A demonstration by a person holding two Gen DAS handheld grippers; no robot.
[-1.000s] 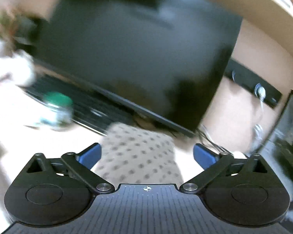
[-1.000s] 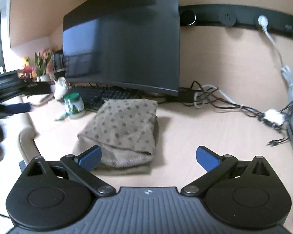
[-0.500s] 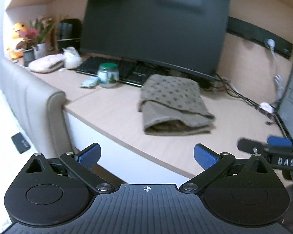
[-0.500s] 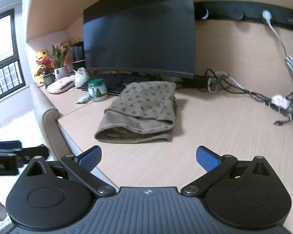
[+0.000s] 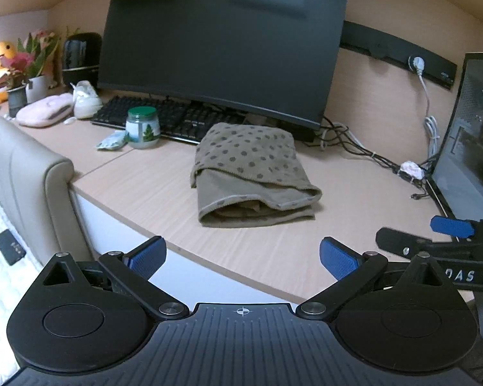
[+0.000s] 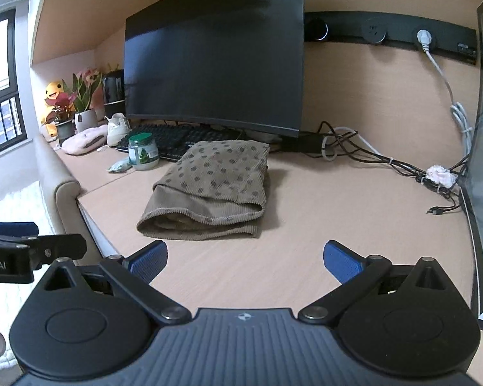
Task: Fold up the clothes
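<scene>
A tan garment with dark dots lies folded in a compact stack on the wooden desk, in front of the monitor. My left gripper is open and empty, held back past the desk's front edge, well short of the garment. My right gripper is open and empty too, hovering over the desk's near part, a short way from the garment's front fold. Each gripper shows at the side of the other's view.
A dark monitor and keyboard stand behind the garment. A green-lidded jar and small packet sit to its left, cables to its right. A padded beige chair back is at the left, a dark case at the right.
Both grippers have pulled back from the garment, the left one much farther, from right above it to beyond the desk edge. The folded garment has stayed in place.
</scene>
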